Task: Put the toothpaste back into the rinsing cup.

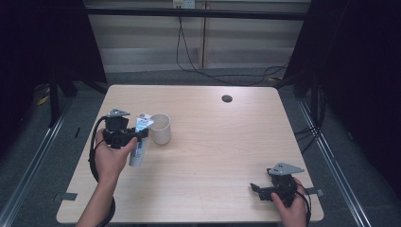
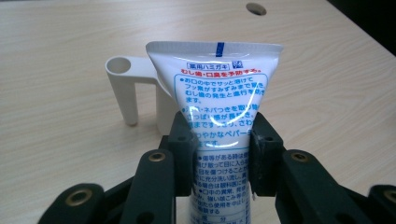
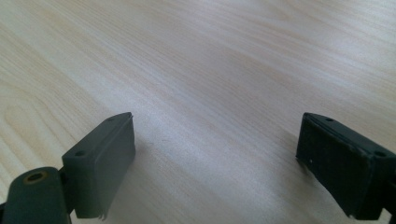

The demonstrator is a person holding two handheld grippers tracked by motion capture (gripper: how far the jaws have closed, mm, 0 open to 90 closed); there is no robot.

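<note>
A white and blue toothpaste tube [image 2: 217, 93] stands upright between the jaws of my left gripper [image 2: 219, 149], which is shut on its middle. In the high view the tube [image 1: 138, 142] hangs in the left gripper [image 1: 137, 135] above the table's left side, beside a white cup [image 1: 161, 128]. The cup's handle [image 2: 123, 88] shows just behind the tube. My right gripper [image 1: 255, 188] rests near the front right corner, and its jaws stand wide apart with only bare wood between them [image 3: 215, 158].
The light wooden table [image 1: 213, 156] has a round cable hole [image 1: 227, 98] at the back. Dark curtains flank both sides, and cables trail on the floor behind the table.
</note>
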